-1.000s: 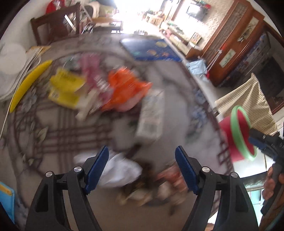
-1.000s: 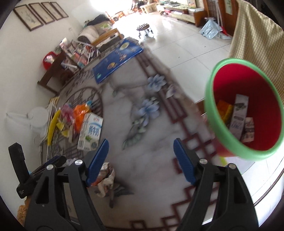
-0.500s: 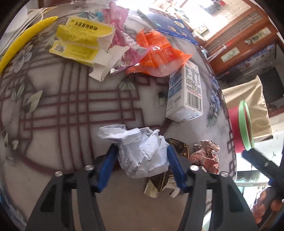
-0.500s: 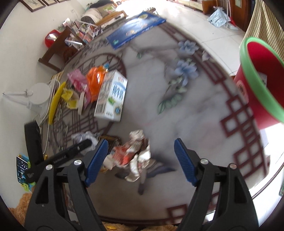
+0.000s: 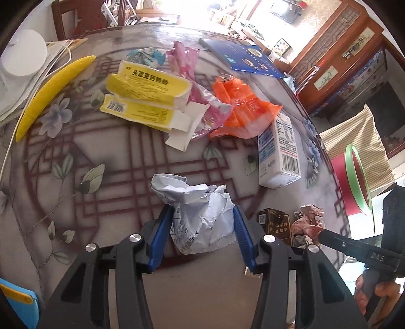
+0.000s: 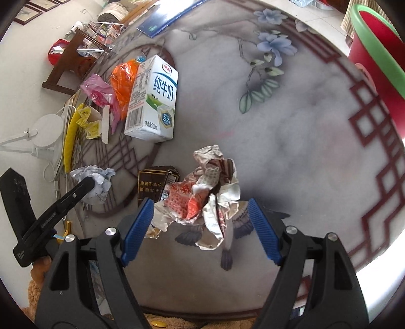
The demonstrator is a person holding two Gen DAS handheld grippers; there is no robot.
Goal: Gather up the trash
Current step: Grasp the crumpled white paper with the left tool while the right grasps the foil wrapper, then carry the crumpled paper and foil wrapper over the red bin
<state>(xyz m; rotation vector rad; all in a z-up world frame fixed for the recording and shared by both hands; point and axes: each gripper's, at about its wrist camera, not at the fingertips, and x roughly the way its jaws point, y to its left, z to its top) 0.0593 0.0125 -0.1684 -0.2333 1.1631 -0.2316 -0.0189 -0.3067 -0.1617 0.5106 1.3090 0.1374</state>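
One milk carton [image 6: 152, 101] marked 纯牛奶, 3.2, perhaps 200mL

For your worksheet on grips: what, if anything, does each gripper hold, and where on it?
The left gripper, whose jaws have just been closing, squeezes the white paper wad by its two sides. The right gripper holds nothing: its jaws straddle the red foil wad.

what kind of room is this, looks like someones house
Most likely a home living or dining room: a round patterned table strewn with trash, a carved wooden cabinet behind, a wooden chair, and framed pictures on the wall.
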